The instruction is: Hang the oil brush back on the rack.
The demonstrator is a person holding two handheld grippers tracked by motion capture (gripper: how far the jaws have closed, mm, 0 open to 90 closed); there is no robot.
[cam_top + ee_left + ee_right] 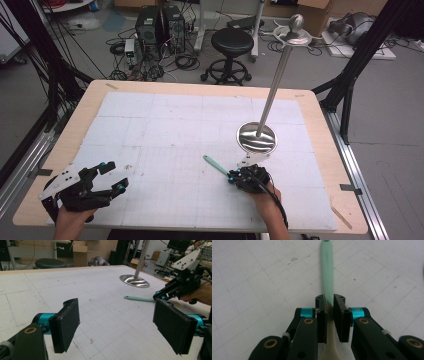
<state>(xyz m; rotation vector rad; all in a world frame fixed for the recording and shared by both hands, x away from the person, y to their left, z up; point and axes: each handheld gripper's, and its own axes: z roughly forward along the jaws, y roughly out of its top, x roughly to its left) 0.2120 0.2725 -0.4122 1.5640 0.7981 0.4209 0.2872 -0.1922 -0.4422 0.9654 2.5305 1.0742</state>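
Item 1: wooden-edged table (320,107) topped with a white gridded mat (175,130).

Item 2: polished steel stand, round mirror-like base (256,137) with a thin upright pole ending in a ball knob (296,22); it stands on the mat toward 2 o'clock from the mat's centre. In the left gripper view the base (134,281) lies at 1 o'clock beyond the jaws.

Item 3: slim mint-green plastic handle with a cream-coloured lower end (216,165), lying flat on the mat at 5 o'clock from centre, just short of the steel base. Its green tip points toward 10 o'clock in the high view. In the right gripper view the handle (327,267) runs to 12 o'clock from between the jaws, and the cream part widens beneath them.

Item 4: right gripper (235,176), black with teal joints, held in a hand; jaws clenched onto the handle where green meets cream (330,307).

Item 5: left gripper (114,176), at 7 o'clock on the table, released, jaws spread wide with nothing between them (116,323).
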